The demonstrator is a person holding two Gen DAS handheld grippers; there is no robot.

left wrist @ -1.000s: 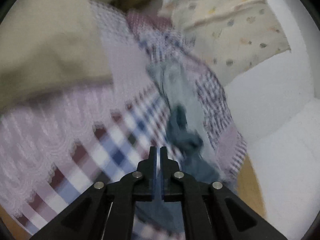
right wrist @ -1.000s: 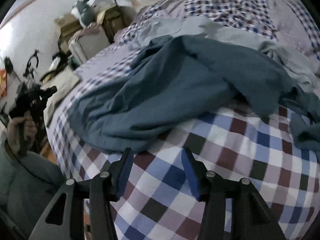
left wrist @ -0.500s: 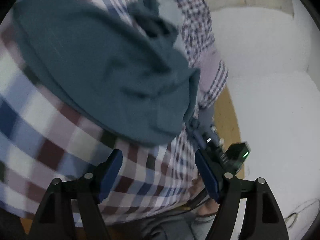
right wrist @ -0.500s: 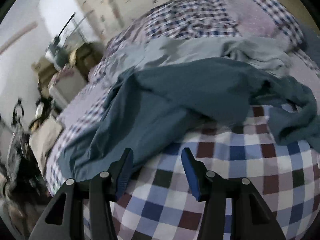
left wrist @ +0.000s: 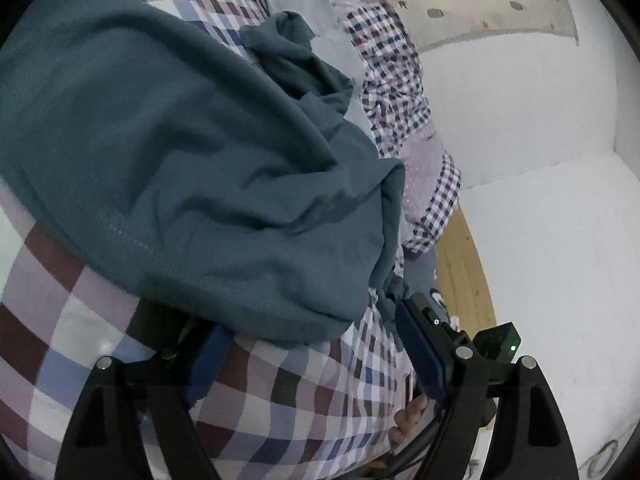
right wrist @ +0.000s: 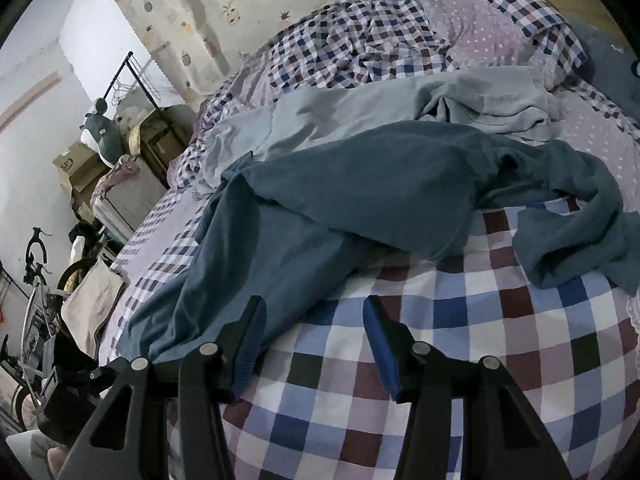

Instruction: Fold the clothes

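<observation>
Left gripper (left wrist: 320,364): held low over the bed (left wrist: 72,320), jaws spread wide, nothing gripped; hem of teal garment (left wrist: 192,168) lies between and over the fingers.
Right gripper (right wrist: 314,344): angled over checked cover, jaws wide apart, empty, teal hem just beside left finger.
Garments, 2: teal, 1, spread mid-bed; pale grey (right wrist: 400,108), 1, behind it.

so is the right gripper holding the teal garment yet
No, the right gripper is open, its fingers apart over the checked bedcover, beside the teal garment's edge with nothing between them.
</observation>
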